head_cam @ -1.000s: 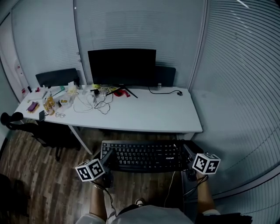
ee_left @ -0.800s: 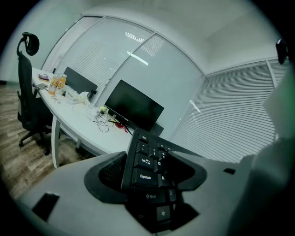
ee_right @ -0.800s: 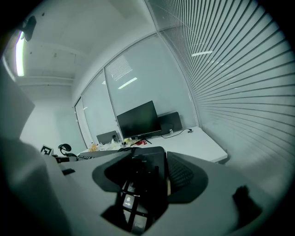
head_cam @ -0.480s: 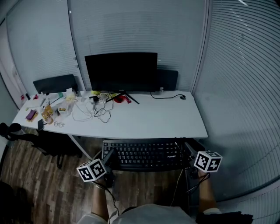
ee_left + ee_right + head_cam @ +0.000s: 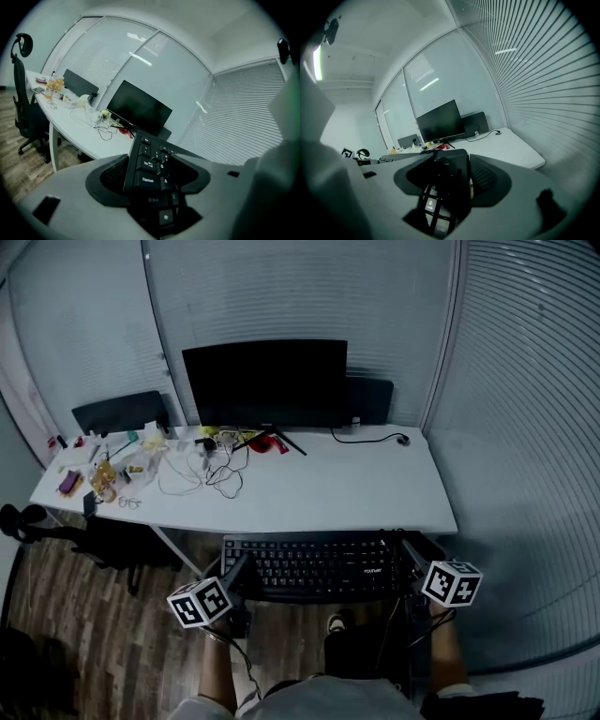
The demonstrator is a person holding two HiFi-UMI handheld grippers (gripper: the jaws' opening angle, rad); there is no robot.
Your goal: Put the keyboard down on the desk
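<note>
A black keyboard hangs in the air just in front of the white desk, level and parallel to its near edge. My left gripper is shut on the keyboard's left end, where the Caps Lock and A keys show between the jaws. My right gripper is shut on the keyboard's right end. The keyboard's cable dangles below it toward the floor.
A dark monitor stands at the back of the desk. Cables, glasses and small items crowd the desk's left part. A black office chair stands to the left. Blinds line the right wall. Wooden floor lies below.
The desk has drawn closer and lower in the head view as I step forward with the keyboard. Both grippers keep their hold on its ends.
</note>
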